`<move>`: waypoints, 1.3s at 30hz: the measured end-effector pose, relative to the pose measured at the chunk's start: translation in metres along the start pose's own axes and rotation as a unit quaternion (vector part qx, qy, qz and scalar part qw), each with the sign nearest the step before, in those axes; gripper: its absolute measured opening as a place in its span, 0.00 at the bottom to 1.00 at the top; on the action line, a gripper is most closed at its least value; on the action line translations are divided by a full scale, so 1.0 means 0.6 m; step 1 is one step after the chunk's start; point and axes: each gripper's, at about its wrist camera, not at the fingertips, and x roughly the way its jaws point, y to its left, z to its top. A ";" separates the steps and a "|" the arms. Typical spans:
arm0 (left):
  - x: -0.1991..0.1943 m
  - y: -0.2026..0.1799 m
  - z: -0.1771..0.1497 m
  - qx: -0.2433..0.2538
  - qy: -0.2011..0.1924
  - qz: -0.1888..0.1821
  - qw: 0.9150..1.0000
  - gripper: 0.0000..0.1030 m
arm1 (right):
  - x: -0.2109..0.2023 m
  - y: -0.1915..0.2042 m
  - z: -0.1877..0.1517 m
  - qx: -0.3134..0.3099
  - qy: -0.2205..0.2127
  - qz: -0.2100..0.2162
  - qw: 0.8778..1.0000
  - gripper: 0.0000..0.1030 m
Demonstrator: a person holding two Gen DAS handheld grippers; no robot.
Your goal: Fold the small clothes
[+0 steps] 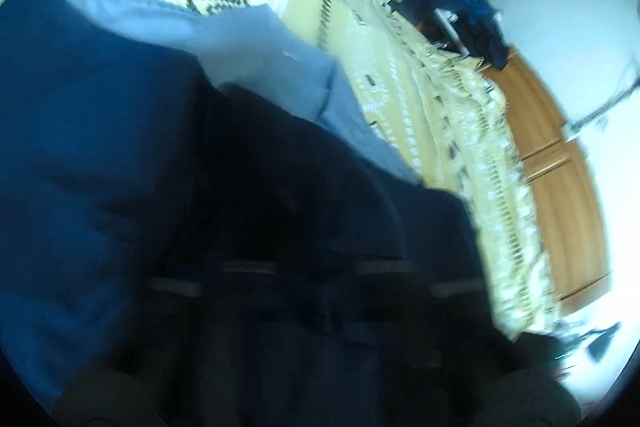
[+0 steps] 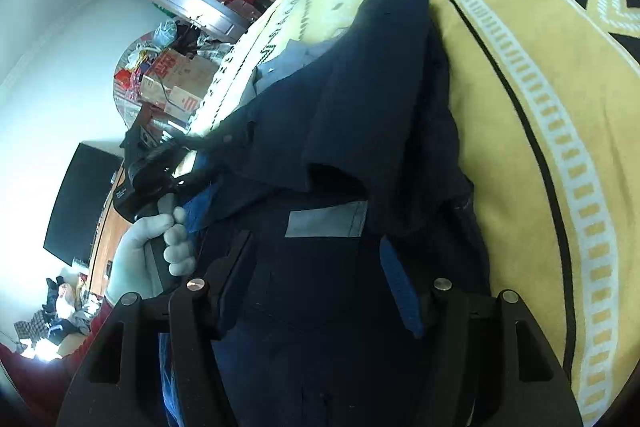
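Navy garment (image 2: 372, 99), soft and limp, drapes over right gripper (image 2: 320, 291), whose spread fingers hold nothing; take its hem. Left gripper (image 2: 160, 167): grip unclear.

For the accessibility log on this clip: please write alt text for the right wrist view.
The right hand-held gripper has its two fingers spread with dark navy clothing bunched between them, over a yellow patterned bedspread. At left, a pale-gloved hand grips the left hand-held gripper at the fabric's edge, with a cluttered room behind.
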 end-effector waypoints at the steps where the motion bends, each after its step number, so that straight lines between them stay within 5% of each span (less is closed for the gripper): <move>1: -0.017 -0.009 0.005 0.006 -0.020 -0.009 1.000 0.06 | -0.005 -0.002 0.000 0.004 -0.004 0.001 1.000 0.67; 4: -0.075 -0.038 0.023 0.032 -0.068 -0.032 0.997 0.06 | -0.029 -0.001 -0.002 0.008 -0.011 0.005 1.000 0.67; 8: -0.195 -0.033 0.042 0.063 -0.150 -0.013 0.987 0.06 | -0.041 0.011 -0.001 -0.007 -0.011 0.002 1.000 0.68; 13: -0.190 0.052 0.041 0.034 -0.123 0.045 0.991 0.06 | -0.034 0.029 0.006 -0.028 -0.005 -0.001 1.000 0.68; 19: -0.186 0.107 0.005 -0.014 -0.109 0.058 0.992 0.08 | -0.045 0.048 0.047 -0.049 -0.026 0.001 0.998 0.68; 22: -0.178 0.127 0.005 -0.049 -0.090 0.079 0.992 0.26 | -0.024 0.049 0.084 -0.057 -0.021 -0.014 0.998 0.68; 24: -0.202 0.117 0.002 -0.052 -0.104 0.083 0.990 0.47 | -0.002 0.046 0.100 -0.052 -0.012 -0.029 0.998 0.68; 29: -0.299 0.098 -0.021 -0.028 -0.149 0.099 0.983 0.80 | 0.027 0.073 0.128 -0.058 -0.011 -0.013 0.998 0.68; 33: -0.346 0.099 -0.035 -0.013 -0.167 0.119 0.979 0.81 | 0.094 0.138 0.145 -0.090 0.021 0.024 0.995 0.68; 39: -0.402 0.130 -0.047 0.023 -0.170 0.218 0.961 0.82 | 0.262 0.278 0.168 -0.167 0.087 0.076 0.979 0.68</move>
